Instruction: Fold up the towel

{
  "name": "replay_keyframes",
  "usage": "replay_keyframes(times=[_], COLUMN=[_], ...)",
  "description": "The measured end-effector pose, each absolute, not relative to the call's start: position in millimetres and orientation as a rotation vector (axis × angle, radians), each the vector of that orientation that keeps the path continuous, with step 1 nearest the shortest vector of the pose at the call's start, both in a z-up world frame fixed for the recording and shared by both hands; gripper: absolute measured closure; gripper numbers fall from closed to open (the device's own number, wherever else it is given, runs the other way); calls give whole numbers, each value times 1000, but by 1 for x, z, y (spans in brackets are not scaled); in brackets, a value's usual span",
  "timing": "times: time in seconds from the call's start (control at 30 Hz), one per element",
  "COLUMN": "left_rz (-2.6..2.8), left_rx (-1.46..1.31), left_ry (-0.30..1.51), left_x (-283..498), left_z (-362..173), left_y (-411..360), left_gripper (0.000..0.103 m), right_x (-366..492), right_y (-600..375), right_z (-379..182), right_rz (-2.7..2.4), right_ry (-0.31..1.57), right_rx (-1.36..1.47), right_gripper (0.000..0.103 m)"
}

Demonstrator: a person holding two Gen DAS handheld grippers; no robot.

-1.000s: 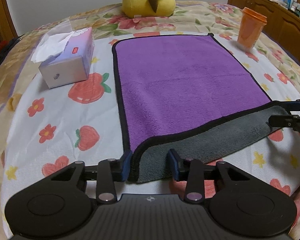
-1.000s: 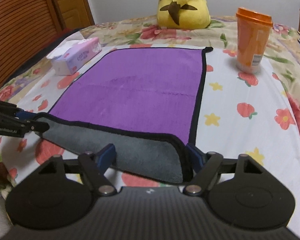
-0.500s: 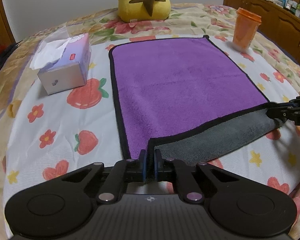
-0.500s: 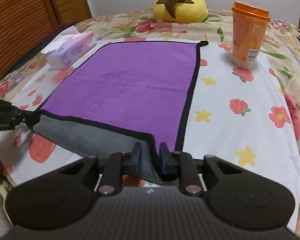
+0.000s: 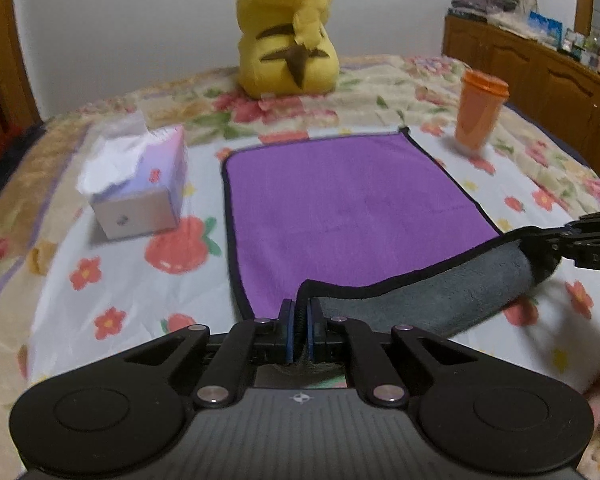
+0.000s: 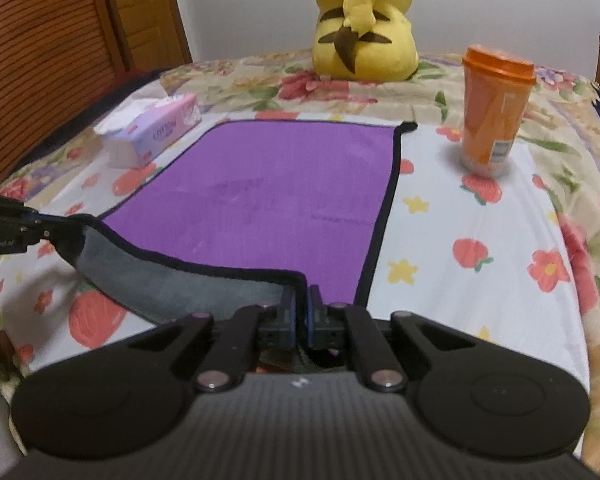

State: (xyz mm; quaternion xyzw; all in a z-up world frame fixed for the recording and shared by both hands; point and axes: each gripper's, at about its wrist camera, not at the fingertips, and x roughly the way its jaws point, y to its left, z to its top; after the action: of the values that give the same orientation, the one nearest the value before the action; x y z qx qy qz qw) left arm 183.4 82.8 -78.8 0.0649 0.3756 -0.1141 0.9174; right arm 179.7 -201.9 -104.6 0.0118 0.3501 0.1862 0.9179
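A purple towel (image 5: 340, 204) with a black hem and grey underside lies on the flowered bed sheet; it also shows in the right wrist view (image 6: 284, 184). My left gripper (image 5: 299, 320) is shut on the towel's near left corner. My right gripper (image 6: 300, 312) is shut on the near right corner. The near edge is lifted and turned over, so a grey strip (image 5: 440, 300) shows between the two grippers. The right gripper shows at the right edge of the left wrist view (image 5: 572, 244), and the left gripper at the left edge of the right wrist view (image 6: 16, 228).
A tissue box (image 5: 140, 196) stands left of the towel. An orange lidded cup (image 6: 494, 108) stands to its right. A yellow plush toy (image 5: 288, 36) sits beyond the far edge. Wooden cabinets (image 5: 540, 76) line the right wall, a wooden door (image 6: 40, 52) the left.
Both grippers went from open around the towel's near corners to shut on them. They have lifted the near edge, and the views now sit lower and tilted up.
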Motion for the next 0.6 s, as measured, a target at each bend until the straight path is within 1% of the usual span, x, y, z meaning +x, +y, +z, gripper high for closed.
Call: replay_keyframes(times=[0.23,0.6], left_rz=[-230,-217], left_rx=[111,77], left_ry=[706,664], left_x=[180,192], left_z=[-65,-55], left_y=[81,74], left_gripper=[94,94], right_x=[179,183], right_y=[-205,-206], right_z=[-90,-80], right_rz=[383,388], right_ry=[651,592], right_rx=[32,12], right_gripper=[97,97])
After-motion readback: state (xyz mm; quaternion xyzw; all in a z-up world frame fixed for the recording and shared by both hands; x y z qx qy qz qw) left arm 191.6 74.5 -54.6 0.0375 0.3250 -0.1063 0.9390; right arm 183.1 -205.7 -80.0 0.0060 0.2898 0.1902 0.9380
